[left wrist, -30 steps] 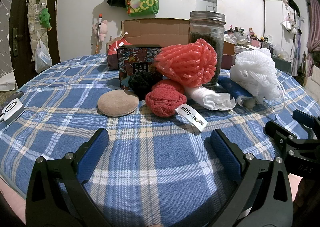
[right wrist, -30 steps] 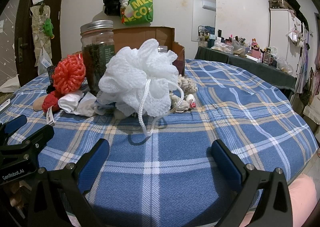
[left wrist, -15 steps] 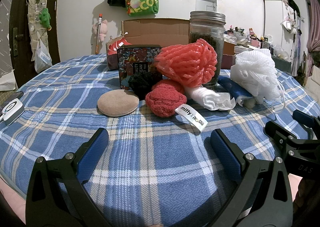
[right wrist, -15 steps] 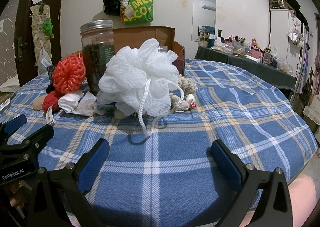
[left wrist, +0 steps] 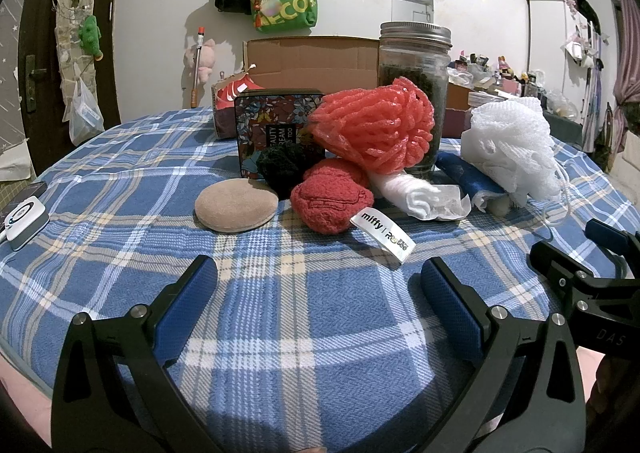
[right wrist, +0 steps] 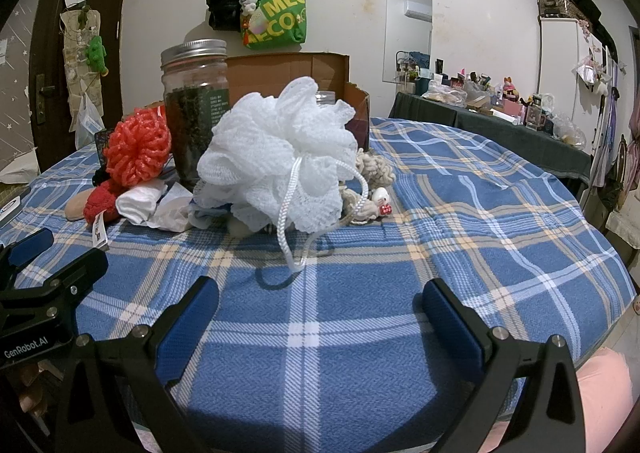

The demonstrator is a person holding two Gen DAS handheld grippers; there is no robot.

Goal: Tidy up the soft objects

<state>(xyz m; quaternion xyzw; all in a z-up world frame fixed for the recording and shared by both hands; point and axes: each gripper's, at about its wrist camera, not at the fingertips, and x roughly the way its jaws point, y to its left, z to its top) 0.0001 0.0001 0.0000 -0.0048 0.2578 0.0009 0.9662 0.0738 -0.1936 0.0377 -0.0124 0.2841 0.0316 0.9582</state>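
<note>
A heap of soft things lies on the blue plaid bedspread (left wrist: 320,317): we see a fluffy white mesh bath pouf (right wrist: 280,161), a coral-red net scrubber (left wrist: 376,125) leaning on a lidded glass jar (left wrist: 414,93), a dark red knitted bundle (left wrist: 332,199) and a flat tan round pad (left wrist: 236,205). Our left gripper (left wrist: 318,295) faces the red bundle, well short of it, jaws spread wide and empty. Our right gripper (right wrist: 320,305) faces the pouf, likewise wide apart, touching nothing.

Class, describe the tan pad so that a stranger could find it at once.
Start at the tall glass jar on the plaid table. The soft pile lies before it; the tan pad is its leftmost piece, beside a red knit. It alone is flat, smooth and oval.
</note>
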